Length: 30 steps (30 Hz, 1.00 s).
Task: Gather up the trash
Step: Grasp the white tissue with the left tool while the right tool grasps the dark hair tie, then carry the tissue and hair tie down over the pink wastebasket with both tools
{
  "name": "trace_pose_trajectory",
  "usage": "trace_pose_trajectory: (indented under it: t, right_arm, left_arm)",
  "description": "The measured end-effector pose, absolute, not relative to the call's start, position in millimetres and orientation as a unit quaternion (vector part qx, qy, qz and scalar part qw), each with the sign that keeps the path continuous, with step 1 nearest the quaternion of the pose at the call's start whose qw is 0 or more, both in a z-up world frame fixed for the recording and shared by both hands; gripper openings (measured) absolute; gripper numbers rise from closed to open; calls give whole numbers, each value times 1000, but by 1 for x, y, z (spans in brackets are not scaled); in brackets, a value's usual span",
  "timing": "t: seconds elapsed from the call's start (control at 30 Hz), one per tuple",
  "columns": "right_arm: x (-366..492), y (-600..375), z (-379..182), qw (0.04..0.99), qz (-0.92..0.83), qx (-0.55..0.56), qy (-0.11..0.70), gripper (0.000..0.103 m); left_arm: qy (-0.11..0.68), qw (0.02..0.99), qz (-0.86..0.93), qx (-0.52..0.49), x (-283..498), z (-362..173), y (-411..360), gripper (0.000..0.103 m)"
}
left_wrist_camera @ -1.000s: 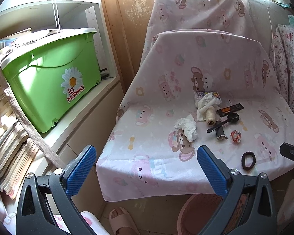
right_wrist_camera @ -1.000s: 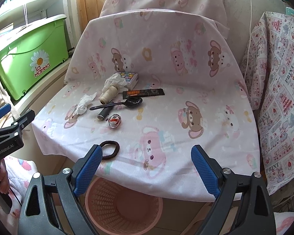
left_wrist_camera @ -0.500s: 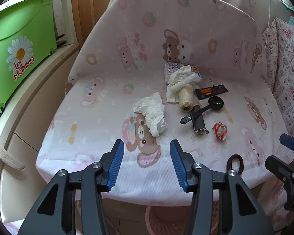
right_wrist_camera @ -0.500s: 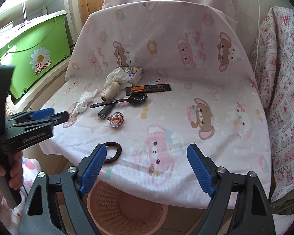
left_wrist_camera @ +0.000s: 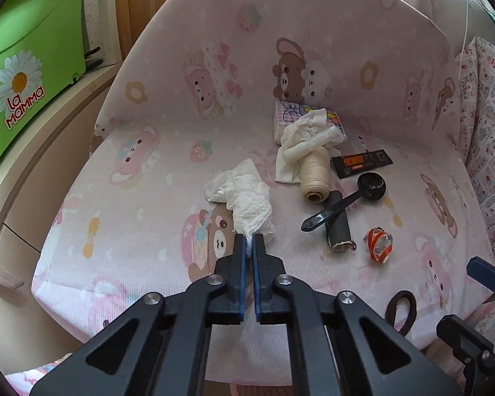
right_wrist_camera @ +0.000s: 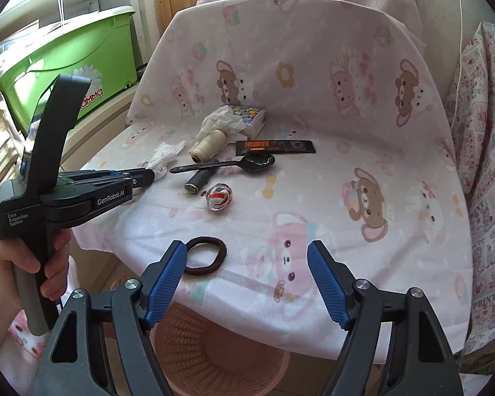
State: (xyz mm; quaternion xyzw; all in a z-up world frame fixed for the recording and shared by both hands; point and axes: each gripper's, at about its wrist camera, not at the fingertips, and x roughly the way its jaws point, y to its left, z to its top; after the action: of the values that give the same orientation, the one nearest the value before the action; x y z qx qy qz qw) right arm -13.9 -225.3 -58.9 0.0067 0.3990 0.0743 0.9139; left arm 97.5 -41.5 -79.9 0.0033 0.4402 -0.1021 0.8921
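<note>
A crumpled white tissue (left_wrist_camera: 244,194) lies on the pink bear-print cloth (left_wrist_camera: 142,224), its near end pinched between the closed jaws of the left gripper (left_wrist_camera: 249,242). The right gripper (right_wrist_camera: 247,283), its jaws wide and closing with nothing between them, hangs over the cloth's front edge, a dark hair tie (right_wrist_camera: 206,255) just beside its left finger. A pink mesh basket (right_wrist_camera: 214,359) stands below the edge; its contents cannot be made out. A second tissue (left_wrist_camera: 305,142) drapes a thread spool (left_wrist_camera: 314,178).
</note>
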Motion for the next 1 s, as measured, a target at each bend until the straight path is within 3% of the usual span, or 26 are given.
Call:
trace_pose_trajectory:
  t: [0.13,0.4,0.57,0.77,0.87,0.93,1.0]
  right_arm:
    - [-16,-223,-58,913,82,10,399,66]
    - [-13,-207,-60,904,111,11,412,62]
    - [-8,-199,-65,903,96,-5,419,62]
    - [-3,-187,-78,899,81,-44,427,51]
    - [-5,-185,-77,900,85,-47,425,39]
    - [-6,-186,-77,902,79,-44,422,21]
    - [-5,-190,-77,902,77,-37,423,12]
  left_arm:
    - [428,898,-98,-15,91,-69,-33,3]
    - [378,923,-46,56,55,-43,-28,3]
    - [372,926,-40,47,49,-38,-18,3]
    - [361,930,-46,42,42,-30,-13,3]
    - [356,932,-52,50,36,-27,-17,3]
    - [350,933,-57,54,31,-24,-18,3]
    - [349,933,-57,62,26,-22,-20,3]
